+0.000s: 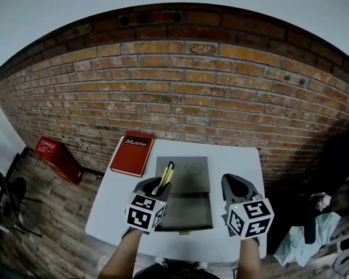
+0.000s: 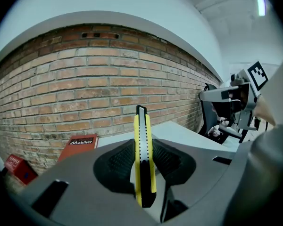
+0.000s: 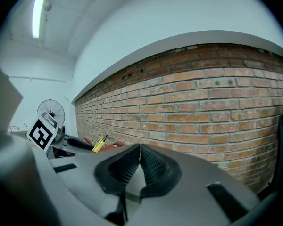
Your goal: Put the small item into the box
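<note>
A yellow and black utility knife (image 2: 144,154) stands upright between the jaws of my left gripper (image 1: 159,185), which is shut on it; the same knife (image 1: 166,175) pokes up above the open box in the head view and shows as a small yellow knife (image 3: 99,144) in the right gripper view. The grey box (image 1: 186,211) lies open on the white table (image 1: 113,199), its raised lid (image 1: 184,174) toward the wall. My right gripper (image 1: 237,186) hovers at the box's right side, jaws shut with nothing between them.
A red book (image 1: 132,153) lies at the table's back left corner. A red case (image 1: 57,157) sits on the wooden floor by the brick wall (image 1: 180,92). A fan (image 1: 0,196) stands at the left; cloth and gear (image 1: 311,228) lie at the right.
</note>
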A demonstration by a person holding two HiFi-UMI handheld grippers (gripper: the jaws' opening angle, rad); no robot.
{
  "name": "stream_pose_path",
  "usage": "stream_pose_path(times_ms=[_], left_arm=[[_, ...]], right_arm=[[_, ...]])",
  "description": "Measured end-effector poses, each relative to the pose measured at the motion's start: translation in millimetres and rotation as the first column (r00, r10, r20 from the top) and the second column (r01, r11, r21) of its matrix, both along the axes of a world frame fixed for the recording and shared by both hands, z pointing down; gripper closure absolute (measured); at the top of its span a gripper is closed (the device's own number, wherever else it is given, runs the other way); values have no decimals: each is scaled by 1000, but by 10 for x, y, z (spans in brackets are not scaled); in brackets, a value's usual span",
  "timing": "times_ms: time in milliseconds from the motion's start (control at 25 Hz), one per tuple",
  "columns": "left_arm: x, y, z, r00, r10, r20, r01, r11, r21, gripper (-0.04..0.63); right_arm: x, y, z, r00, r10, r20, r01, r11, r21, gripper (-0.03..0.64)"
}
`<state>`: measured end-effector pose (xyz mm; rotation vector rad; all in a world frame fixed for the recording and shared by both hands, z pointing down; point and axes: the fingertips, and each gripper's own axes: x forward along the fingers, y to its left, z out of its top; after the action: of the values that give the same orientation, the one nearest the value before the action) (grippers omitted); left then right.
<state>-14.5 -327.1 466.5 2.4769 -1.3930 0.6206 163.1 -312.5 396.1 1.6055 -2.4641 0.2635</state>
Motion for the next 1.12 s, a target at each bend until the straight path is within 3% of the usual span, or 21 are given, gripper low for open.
stream_pose_path(times_ms=[280, 680, 960, 1120], left_arm=[[155, 73, 436, 992, 115, 51, -108, 988, -112, 466], [356, 147, 854, 952, 279, 129, -248, 944, -219, 466], [471, 220, 1148, 892, 406, 200, -341, 894, -290, 466], [531, 298, 1308, 837, 487, 249, -391, 852, -349, 466]], right_arm=[[-26, 8, 45, 1000, 1, -2, -1, 1000, -9, 597], [-13, 19, 132, 1000, 16, -5, -16, 1000, -26, 597], [17, 23, 190, 999, 32, -11, -33, 999, -42, 597], [41, 29, 216, 999, 42, -14, -43, 998, -48, 597]])
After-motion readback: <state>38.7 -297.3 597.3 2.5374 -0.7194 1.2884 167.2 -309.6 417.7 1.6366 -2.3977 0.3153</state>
